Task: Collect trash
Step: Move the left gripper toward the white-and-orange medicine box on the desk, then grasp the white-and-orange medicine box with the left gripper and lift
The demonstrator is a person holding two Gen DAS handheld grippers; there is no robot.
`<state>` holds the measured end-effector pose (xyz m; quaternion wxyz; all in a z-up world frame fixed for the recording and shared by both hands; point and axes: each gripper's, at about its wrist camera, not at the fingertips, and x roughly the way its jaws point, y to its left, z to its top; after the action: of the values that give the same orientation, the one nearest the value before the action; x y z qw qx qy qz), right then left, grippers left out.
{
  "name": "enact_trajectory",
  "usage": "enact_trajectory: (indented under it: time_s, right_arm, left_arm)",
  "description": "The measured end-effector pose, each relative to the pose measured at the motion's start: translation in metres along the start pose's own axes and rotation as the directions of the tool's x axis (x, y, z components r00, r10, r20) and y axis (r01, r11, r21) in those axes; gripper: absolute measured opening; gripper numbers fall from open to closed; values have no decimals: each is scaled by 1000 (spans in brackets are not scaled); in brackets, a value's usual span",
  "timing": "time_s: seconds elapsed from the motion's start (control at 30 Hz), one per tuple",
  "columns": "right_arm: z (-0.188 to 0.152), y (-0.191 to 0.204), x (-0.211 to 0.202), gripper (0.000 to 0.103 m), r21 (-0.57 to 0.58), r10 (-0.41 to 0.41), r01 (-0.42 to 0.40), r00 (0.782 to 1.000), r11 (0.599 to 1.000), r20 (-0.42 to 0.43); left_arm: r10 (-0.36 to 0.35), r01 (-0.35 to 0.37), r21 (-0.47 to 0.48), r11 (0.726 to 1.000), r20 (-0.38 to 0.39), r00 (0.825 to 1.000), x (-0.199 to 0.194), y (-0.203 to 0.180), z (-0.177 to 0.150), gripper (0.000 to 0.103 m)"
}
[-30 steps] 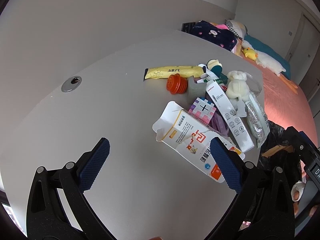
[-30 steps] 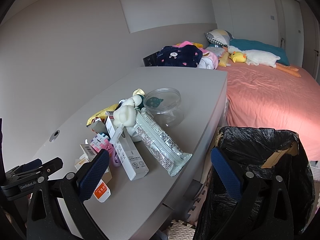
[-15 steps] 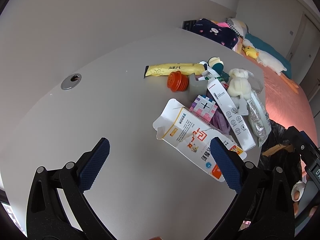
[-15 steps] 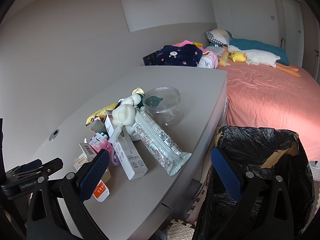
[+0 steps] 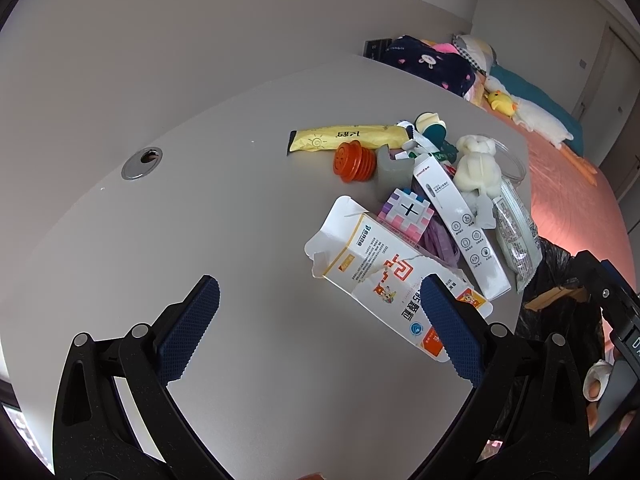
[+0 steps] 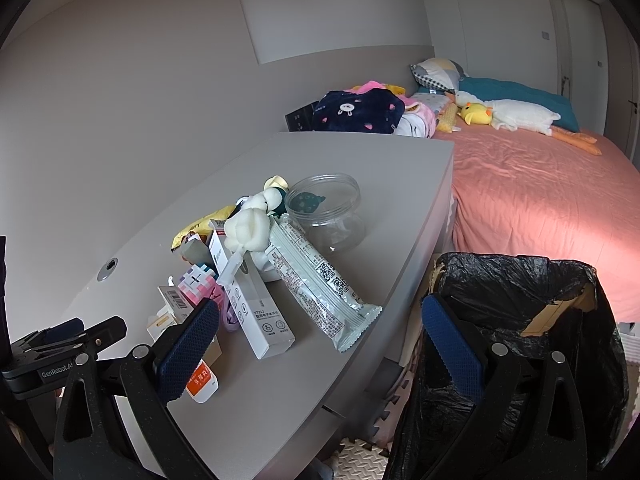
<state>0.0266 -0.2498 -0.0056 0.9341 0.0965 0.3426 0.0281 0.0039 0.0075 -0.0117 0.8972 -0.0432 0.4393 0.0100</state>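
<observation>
left claw (image 5: pixel 316 312) spread wide over smooth grey bench (image 5: pixel 200 208); torn cardboard box (image 5: pixel 384 276) by our fingertip | right claw (image 6: pixel 320 334) spread, empty; crinkly black bin bag (image 6: pixel 520 304) gapes beside bench edge

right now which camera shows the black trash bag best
The right wrist view. There the trash bag fills the lower right, its open mouth and the cardboard at its rim in full sight beside the desk. The left wrist view catches only a dark sliver of it past the desk's edge, partly behind the other gripper.
</observation>
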Motion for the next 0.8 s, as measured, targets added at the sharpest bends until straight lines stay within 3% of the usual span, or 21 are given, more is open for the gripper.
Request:
enact_trajectory:
  time_s: [0.5,0.8]
  right_arm:
    - [2,-7,8,101,0,0,0,1000,1000,-2]
    - [7,-18,10,101,8,-12,12,1000,1000,17]
  left_arm:
    - [11,-12,-26,1000,-49,999,14,1,-1,97]
    - [-20,12,-109,994,-73,997,22,-2,12,97]
